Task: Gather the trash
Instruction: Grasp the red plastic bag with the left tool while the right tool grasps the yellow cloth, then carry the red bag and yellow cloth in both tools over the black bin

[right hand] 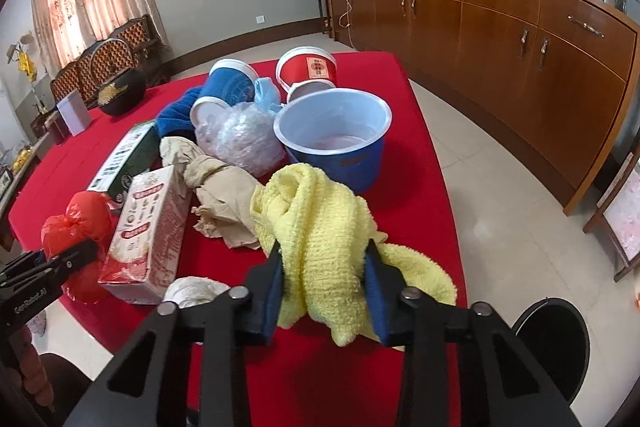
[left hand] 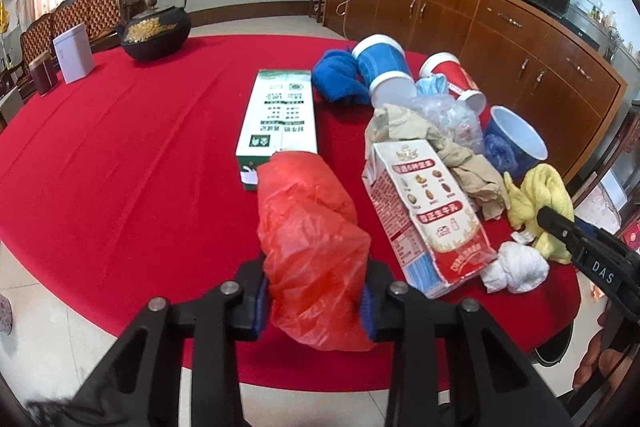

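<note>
Black left tongs (left hand: pixel 314 297) clenched on red bag (left hand: pixel 312 247), right tongs (right hand: pixel 324 291), "DAS"-lettered, on yellow cloth (right hand: pixel 320 227); carton print seemingly Chinese.

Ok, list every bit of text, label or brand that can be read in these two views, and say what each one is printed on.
"DAS": white letters on the right gripper, seen from the left wrist view.
"GenRobot.AI": white letters on the left gripper, seen from the right wrist view.
Green and white carton: upside-down Chinese print and small figures, too small to read.
Red and white milk carton: Chinese labels, too blurred to read.
Red cup: gold emblem, unreadable.
</note>
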Action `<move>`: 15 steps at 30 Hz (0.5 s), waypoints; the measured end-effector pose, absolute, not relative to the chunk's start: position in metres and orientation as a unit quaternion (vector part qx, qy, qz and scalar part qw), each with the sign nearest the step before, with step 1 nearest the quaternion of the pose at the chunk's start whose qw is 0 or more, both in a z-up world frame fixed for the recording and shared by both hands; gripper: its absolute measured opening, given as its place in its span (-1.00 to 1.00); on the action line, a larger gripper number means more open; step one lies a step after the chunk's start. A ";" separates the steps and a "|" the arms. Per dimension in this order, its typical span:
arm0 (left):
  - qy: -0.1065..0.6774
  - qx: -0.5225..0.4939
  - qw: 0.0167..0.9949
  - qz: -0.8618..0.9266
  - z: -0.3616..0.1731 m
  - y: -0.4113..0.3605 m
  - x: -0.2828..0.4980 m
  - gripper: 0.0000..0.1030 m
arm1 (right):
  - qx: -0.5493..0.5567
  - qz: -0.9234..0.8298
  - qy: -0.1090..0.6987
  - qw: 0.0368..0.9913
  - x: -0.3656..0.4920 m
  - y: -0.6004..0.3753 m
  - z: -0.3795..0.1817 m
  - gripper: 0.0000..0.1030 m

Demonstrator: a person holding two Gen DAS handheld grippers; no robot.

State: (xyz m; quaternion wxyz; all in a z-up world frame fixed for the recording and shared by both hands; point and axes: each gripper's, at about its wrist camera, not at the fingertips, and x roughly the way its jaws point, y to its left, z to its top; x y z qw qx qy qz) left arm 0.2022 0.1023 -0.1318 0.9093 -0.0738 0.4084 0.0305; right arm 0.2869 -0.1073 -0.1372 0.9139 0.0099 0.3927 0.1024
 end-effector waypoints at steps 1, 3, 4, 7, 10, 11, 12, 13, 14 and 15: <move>0.405 -0.074 0.911 0.031 -0.129 0.103 0.201 -0.31 | 0.014 0.107 0.391 0.914 0.285 -0.108 -0.135 -0.33; 0.397 -0.075 0.914 0.032 -0.124 0.104 0.197 -0.32 | 0.020 0.109 0.386 0.916 0.280 -0.110 -0.131 -0.34; 0.394 -0.075 0.915 0.032 -0.121 0.105 0.196 -0.32 | 0.023 0.110 0.380 0.918 0.277 -0.112 -0.127 -0.34; 0.387 -0.073 0.919 0.031 -0.112 0.105 0.191 -0.32 | 0.026 0.110 0.370 0.922 0.269 -0.115 -0.117 -0.34; 0.377 -0.068 0.923 0.024 -0.100 0.101 0.185 -0.32 | 0.031 0.109 0.359 0.926 0.260 -0.121 -0.104 -0.34; 0.374 -0.066 0.925 0.020 -0.095 0.098 0.183 -0.32 | 0.032 0.108 0.354 0.929 0.255 -0.124 -0.098 -0.34; 0.371 -0.063 0.926 0.016 -0.091 0.095 0.181 -0.32 | 0.033 0.107 0.351 0.930 0.251 -0.126 -0.095 -0.34; 0.368 -0.059 0.928 0.010 -0.085 0.090 0.179 -0.32 | 0.035 0.105 0.347 0.931 0.247 -0.131 -0.091 -0.34; 0.365 -0.056 0.929 0.001 -0.079 0.084 0.176 -0.32 | 0.038 0.103 0.343 0.933 0.242 -0.136 -0.086 -0.34; 0.364 -0.054 0.930 -0.004 -0.076 0.079 0.175 -0.32 | 0.040 0.100 0.340 0.934 0.237 -0.141 -0.083 -0.34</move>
